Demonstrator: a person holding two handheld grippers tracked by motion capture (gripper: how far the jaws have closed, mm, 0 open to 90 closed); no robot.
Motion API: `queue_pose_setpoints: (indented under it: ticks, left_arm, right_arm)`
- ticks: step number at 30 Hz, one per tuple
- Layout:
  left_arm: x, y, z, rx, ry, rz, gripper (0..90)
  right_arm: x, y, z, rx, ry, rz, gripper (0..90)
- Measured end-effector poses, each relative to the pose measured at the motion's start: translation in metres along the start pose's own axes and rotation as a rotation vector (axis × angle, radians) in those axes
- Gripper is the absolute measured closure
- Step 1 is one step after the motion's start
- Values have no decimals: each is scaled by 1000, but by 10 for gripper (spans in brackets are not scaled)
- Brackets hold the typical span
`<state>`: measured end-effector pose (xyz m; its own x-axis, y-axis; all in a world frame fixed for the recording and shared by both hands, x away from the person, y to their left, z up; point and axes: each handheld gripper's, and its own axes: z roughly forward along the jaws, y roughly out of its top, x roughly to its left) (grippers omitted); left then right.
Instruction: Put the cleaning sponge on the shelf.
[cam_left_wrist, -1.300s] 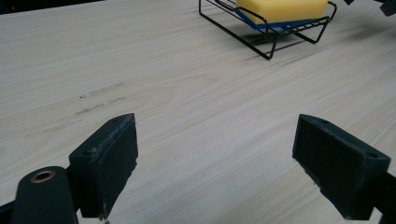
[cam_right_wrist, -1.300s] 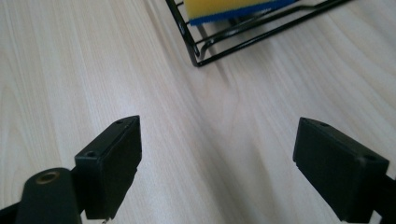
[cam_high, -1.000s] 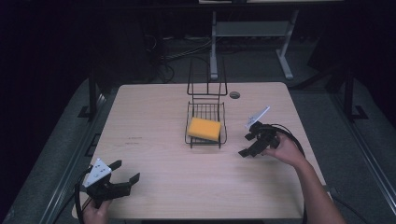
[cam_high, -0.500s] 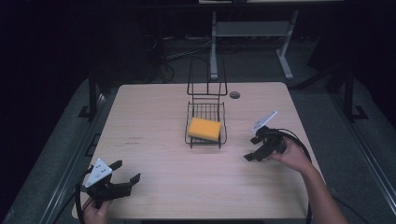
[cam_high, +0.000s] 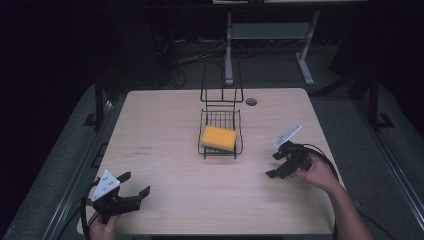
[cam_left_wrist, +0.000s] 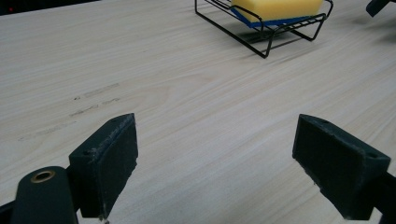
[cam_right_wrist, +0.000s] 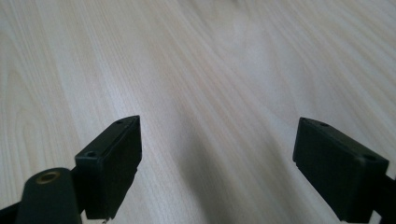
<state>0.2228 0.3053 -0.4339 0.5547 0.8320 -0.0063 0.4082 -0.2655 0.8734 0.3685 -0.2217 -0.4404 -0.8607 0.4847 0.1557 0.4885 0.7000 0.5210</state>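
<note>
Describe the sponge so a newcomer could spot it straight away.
Start at the light wooden table. Near its middle, toward the far edge, stands a black wire rack with a tall looped back. The sponge lies in its low tray: a yellow block with a blue underside, the one bright thing there.

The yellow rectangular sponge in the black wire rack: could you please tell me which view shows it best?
The high view: the whole top of the yellow rectangular sponge shows, lying inside the black wire rack. The left gripper view catches it close but cut off by the top edge, with a blue underside layer visible.
</note>
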Motion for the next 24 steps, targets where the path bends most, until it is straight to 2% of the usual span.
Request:
queue_pose_setpoints:
  ticks: [12, 24]
  left_arm:
    - [-1, 0, 0, 0, 2, 7, 134]
    - [-1, 0, -2, 1, 5, 8, 134]
  right_arm:
    - [6, -13, -6, 1, -7, 2, 152]
    - [18, -28, -10, 17, -29, -5, 155]
